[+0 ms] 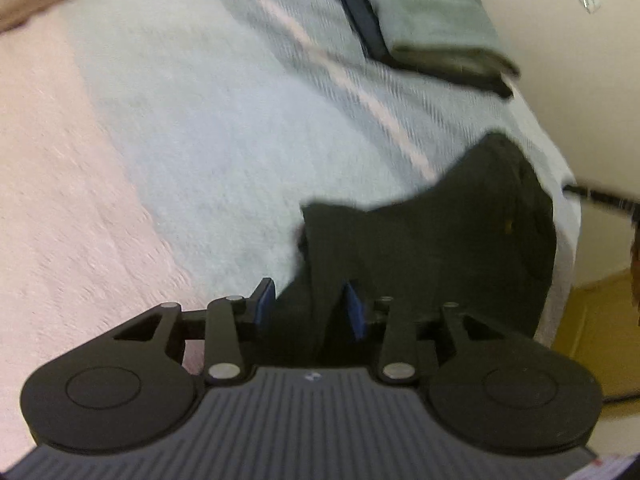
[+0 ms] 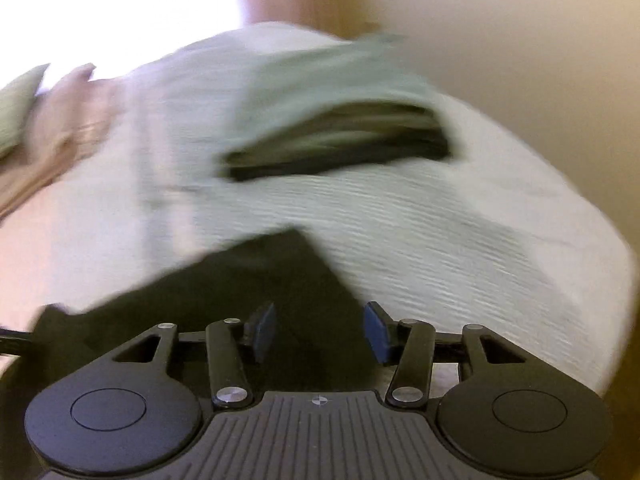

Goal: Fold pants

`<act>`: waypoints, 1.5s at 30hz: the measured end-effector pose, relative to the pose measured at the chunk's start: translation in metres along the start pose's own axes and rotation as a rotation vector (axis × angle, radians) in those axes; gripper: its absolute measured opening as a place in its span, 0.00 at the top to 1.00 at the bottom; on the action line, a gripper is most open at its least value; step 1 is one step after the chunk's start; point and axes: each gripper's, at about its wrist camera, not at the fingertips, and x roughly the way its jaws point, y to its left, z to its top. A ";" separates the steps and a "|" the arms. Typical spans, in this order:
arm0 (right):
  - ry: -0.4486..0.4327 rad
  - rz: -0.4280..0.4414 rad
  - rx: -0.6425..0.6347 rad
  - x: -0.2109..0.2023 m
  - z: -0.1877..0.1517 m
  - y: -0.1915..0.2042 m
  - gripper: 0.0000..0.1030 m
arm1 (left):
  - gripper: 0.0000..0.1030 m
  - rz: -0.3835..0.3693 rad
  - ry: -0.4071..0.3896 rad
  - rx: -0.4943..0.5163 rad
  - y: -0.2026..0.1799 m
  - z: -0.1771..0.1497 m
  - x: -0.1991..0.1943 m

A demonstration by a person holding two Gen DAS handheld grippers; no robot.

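Dark pants [image 1: 432, 248] lie on the bed [image 1: 180, 128] at its 4 o'clock edge. My left gripper [image 1: 310, 308] has its jaws open around a fold; right gripper [image 2: 320, 332] open over the cloth. I should pinch both corners evenly, then lift together.

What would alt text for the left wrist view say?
A handheld left gripper has dark pants between its blue-padded fingers, above a pale bedspread. Farther back lies a stack of folded clothes; the picture is motion-blurred.
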 end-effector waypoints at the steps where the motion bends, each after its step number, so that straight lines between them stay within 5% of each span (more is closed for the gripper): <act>1: 0.012 0.073 -0.057 0.008 0.005 0.019 0.55 | 0.76 0.014 0.002 0.036 -0.004 -0.005 0.001; 3: 0.039 0.196 -0.213 0.028 0.013 0.061 0.55 | 0.87 0.009 -0.006 0.058 -0.008 -0.019 -0.005; 7: 0.132 0.371 -0.457 0.071 0.015 0.133 0.55 | 0.92 0.001 -0.054 0.059 -0.014 -0.047 -0.027; 11: 0.180 0.384 -0.673 0.104 0.010 0.176 0.54 | 0.94 -0.024 -0.102 -0.028 0.004 -0.057 -0.040; 14: 0.208 0.306 -0.766 0.124 0.005 0.176 0.53 | 0.94 -0.037 -0.134 -0.027 0.014 -0.057 -0.046; 16: 0.232 0.295 -0.671 0.132 0.010 0.157 0.39 | 0.95 -0.044 -0.149 -0.045 0.021 -0.054 -0.048; 22: 0.235 0.235 -0.651 0.125 0.001 0.158 0.38 | 0.89 -0.033 -0.211 -0.102 0.047 -0.035 -0.051; 24: 0.238 0.225 -0.643 0.124 0.004 0.158 0.38 | 0.78 -0.060 -0.175 -0.052 0.052 -0.022 -0.035; 29: 0.227 0.225 -0.696 0.118 0.006 0.161 0.38 | 0.68 -0.271 -0.045 0.066 0.058 0.013 0.016; 34: 0.219 0.263 -0.805 0.123 -0.001 0.165 0.38 | 0.68 -0.311 0.001 0.115 0.054 0.042 0.045; 39: 0.224 0.286 -0.730 0.129 0.003 0.152 0.38 | 0.99 -0.203 -0.014 0.052 0.057 0.050 0.053; 42: 0.222 0.300 -0.706 0.127 0.006 0.145 0.38 | 1.00 -0.112 -0.059 -0.050 0.080 0.047 0.041; 45: 0.196 0.301 -0.677 0.119 0.010 0.143 0.38 | 1.00 -0.131 -0.095 -0.132 0.091 0.042 0.016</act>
